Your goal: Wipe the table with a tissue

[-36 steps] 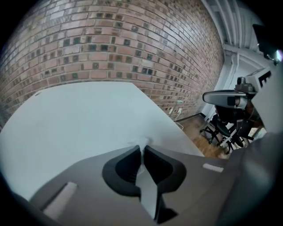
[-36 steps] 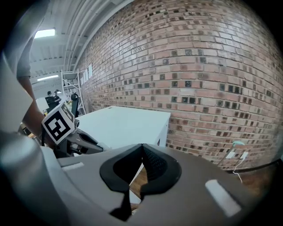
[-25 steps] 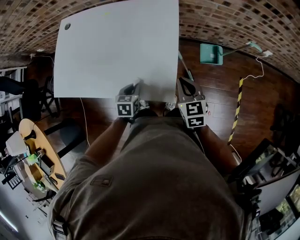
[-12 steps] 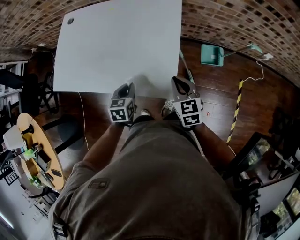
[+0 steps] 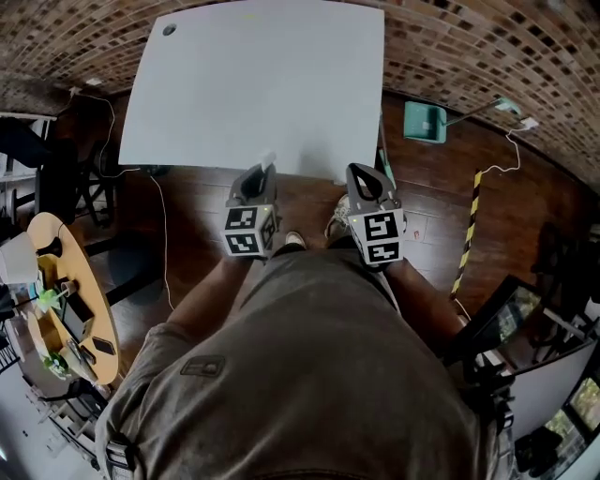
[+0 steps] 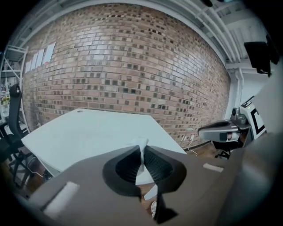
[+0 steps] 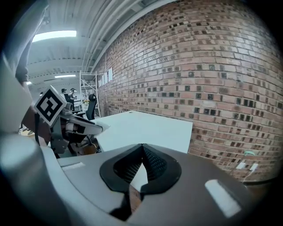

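At the far left of the head view, a round wooden side table (image 5: 58,309) stands on the dark wooden floor (image 5: 192,211), cluttered with small things too small to tell apart. The white table (image 5: 253,84) fills the upper middle of that view, its top bare except for a dark round spot (image 5: 169,29) by its far left corner. A brick wall (image 5: 487,56) runs behind it.

The left claw (image 5: 265,169) is held at the table's near edge, right of that edge's middle, with its marker cube (image 5: 246,232) toward the person. In the left claw's own view the left claw (image 6: 142,151) is clamped on the tissue (image 6: 142,148), a thin white strip pinched between the ribbed pads and poking up just past the tips. From the head view the tissue (image 5: 269,159) is only a small white bit against the near edge. Whether it touches the table (image 6: 79,132) cannot be told.

The right claw (image 5: 361,171) is held just beside the table's near right corner, level with the left one and apart from it. In the right claw's view the right claw (image 7: 142,148) has its tips pressed together with nothing between them, and the table (image 7: 146,126) lies beyond.

Right of the table, a teal dustpan (image 5: 425,122) lies on the floor, and a yellow-and-black striped strip (image 5: 469,234) runs down nearer the person.
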A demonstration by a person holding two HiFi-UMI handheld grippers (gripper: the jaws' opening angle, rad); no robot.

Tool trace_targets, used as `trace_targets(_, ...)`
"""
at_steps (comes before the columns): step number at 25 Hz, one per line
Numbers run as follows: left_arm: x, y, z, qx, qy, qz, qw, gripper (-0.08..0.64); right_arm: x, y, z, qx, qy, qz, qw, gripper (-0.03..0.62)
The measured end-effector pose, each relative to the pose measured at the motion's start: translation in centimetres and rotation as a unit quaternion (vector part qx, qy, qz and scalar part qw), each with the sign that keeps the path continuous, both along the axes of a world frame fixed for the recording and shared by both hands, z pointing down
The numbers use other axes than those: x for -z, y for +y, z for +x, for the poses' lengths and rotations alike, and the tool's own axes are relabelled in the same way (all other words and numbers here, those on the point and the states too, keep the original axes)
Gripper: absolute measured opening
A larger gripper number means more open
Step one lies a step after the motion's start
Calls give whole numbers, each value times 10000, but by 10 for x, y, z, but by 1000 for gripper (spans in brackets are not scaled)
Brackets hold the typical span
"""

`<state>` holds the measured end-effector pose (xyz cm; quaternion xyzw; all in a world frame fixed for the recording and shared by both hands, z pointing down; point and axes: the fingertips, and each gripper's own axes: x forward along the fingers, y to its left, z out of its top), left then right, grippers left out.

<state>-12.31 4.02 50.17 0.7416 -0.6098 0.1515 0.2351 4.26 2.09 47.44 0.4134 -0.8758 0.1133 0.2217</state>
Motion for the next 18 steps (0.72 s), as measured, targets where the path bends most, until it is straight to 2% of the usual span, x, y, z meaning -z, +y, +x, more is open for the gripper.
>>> trace_targets(3, 8, 23, -12, -21, 29, 187, 9998, 23, 7, 26, -13, -38, 37, 103, 9999, 14)
trace_targets(9, 35, 60, -24, -276, -202, 751, 9966, 23, 19, 71, -26, -259, 126, 248, 9993, 14)
trace_targets(13, 41, 77, -21, -374, -140, 804, 9960, 23, 28, 86, -23, -390, 99, 335, 9986, 14)
trace_targets(18, 45, 88, -14, -260, -45, 797, 9965, 23, 36, 95, -19, -277, 90, 440, 9986, 14)
